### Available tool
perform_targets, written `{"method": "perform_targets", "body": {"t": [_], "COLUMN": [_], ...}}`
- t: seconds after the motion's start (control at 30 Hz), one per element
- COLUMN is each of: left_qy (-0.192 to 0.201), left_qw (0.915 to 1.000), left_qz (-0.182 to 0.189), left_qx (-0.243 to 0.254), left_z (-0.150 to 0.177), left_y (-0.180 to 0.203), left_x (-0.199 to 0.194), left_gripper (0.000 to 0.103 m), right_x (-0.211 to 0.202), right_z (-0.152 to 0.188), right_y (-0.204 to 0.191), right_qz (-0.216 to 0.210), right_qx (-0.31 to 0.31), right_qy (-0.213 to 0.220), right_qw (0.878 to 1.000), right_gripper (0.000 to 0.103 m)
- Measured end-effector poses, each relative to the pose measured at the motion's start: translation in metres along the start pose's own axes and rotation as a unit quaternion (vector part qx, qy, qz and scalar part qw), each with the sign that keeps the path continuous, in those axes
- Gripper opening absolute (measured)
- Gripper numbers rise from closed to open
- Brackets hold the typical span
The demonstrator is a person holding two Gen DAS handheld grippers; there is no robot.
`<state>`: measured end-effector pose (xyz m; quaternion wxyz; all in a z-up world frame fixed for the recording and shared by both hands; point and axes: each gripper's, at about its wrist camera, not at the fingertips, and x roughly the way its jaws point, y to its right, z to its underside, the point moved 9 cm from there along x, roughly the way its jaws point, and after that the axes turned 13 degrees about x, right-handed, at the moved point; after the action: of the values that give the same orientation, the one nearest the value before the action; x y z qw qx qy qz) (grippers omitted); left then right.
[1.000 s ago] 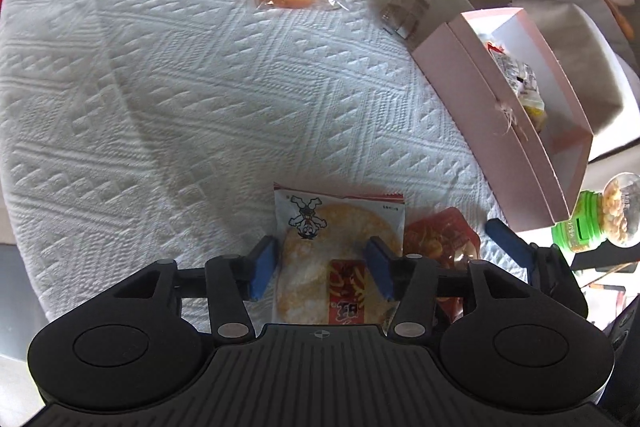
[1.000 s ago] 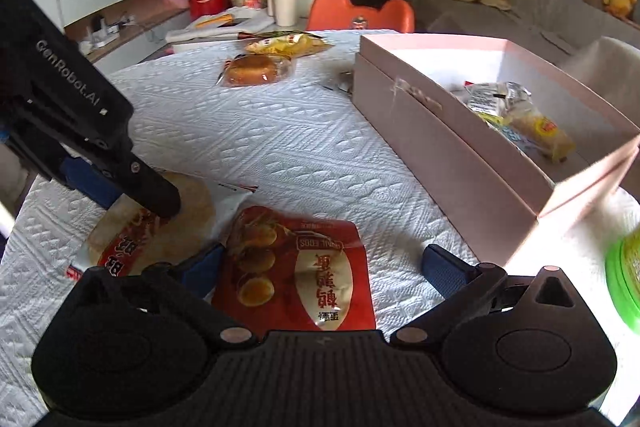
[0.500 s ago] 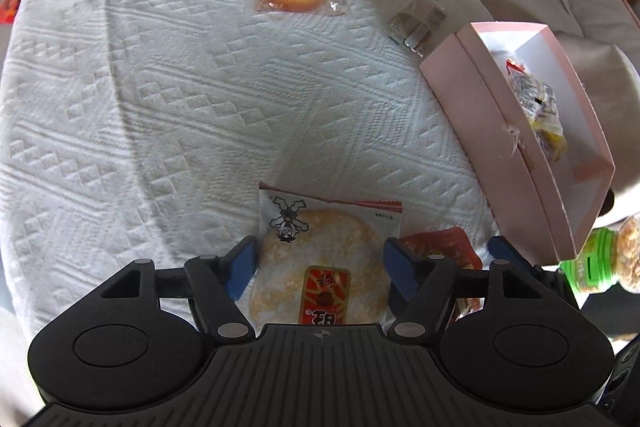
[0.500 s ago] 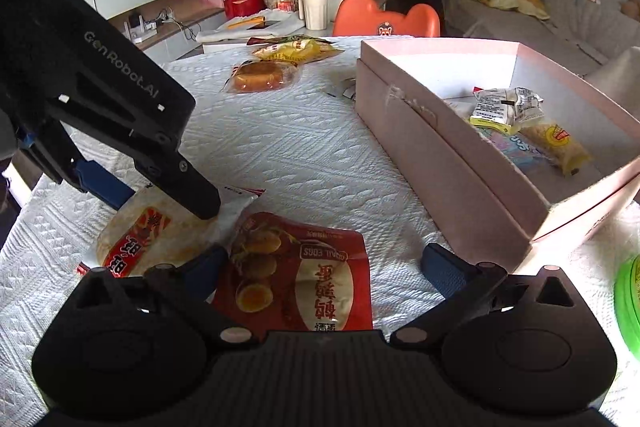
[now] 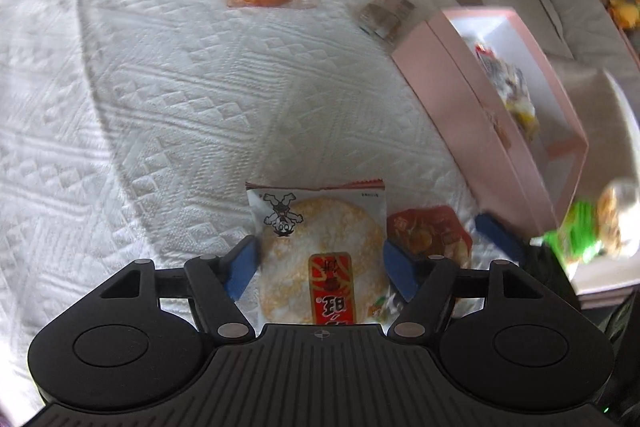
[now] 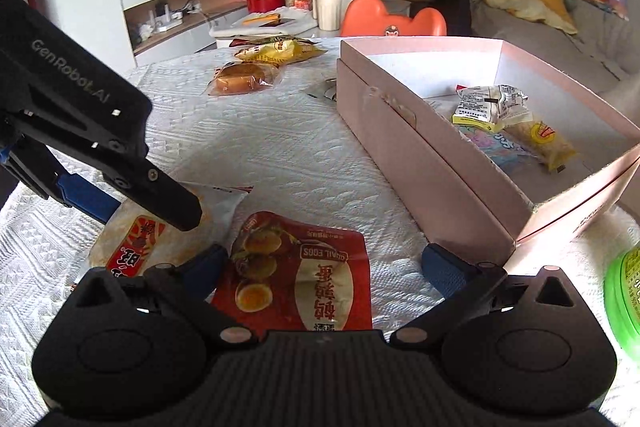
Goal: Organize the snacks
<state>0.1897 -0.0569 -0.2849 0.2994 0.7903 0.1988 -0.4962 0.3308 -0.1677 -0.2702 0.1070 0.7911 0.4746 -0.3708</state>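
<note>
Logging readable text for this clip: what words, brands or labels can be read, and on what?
"GenRobot.AI": on the left claw arm.
"QUAIL EGGS", upside down: on the red pouch.
Chinese characters on the red pouch and on the rice cracker pack: present, not transcribed.
Print on the box snacks and yellow bag: too small.

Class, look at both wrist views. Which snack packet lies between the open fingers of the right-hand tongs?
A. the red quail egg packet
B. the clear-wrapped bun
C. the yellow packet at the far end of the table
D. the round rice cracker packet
A. In the right wrist view the red quail egg packet lies on the white cloth between the spread fingers of the right tongs; the rice cracker packet sits in the left tongs.
</note>
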Motion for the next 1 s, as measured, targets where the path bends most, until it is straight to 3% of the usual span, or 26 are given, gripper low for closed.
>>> {"method": "perform_targets", "body": {"t": [0.17,0.5,0.6,0.77,0.87,0.93,1.0], "left_qy": [-0.025,-0.043,-0.050,-0.049,-0.058,-0.051,-0.043], "left_qw": [0.9959,0.9940,0.9925,0.9849,0.9908,0.9949,0.9969], "left_qz": [-0.042,-0.061,-0.059,-0.123,-0.097,-0.070,-0.049], "left_qx": [0.075,0.080,0.095,0.112,0.075,0.051,0.045], "left_z": [0.010,0.011,0.009,-0.002,0.000,0.002,0.002], "left_y": [0.014,0.013,0.012,-0.018,-0.033,-0.031,-0.022], "left_x": [0.003,0.003,0.001,-0.009,-0.015,-0.023,-0.027], "left_gripper": [0.079,0.081,0.080,0.080,0.075,0.066,0.064], "right_x": [-0.004,-0.004,-0.006,-0.006,-0.002,-0.001,-0.002], "right_z": [0.001,0.002,0.002,-0.001,-0.003,-0.003,-0.004], "right_y": [0.002,-0.002,-0.002,-0.006,-0.006,-0.006,-0.005], "right_qz": [-0.008,0.015,0.023,0.039,0.052,0.059,0.061], "right_qx": [-0.021,-0.005,0.001,0.008,0.020,0.028,0.032], "right_qy": [-0.010,-0.004,-0.027,-0.087,-0.102,-0.106,-0.120], "right_qw": [1.000,1.000,0.999,0.995,0.993,0.992,0.990], "right_gripper": [0.103,0.103,0.103,0.103,0.103,0.103,0.103]}}
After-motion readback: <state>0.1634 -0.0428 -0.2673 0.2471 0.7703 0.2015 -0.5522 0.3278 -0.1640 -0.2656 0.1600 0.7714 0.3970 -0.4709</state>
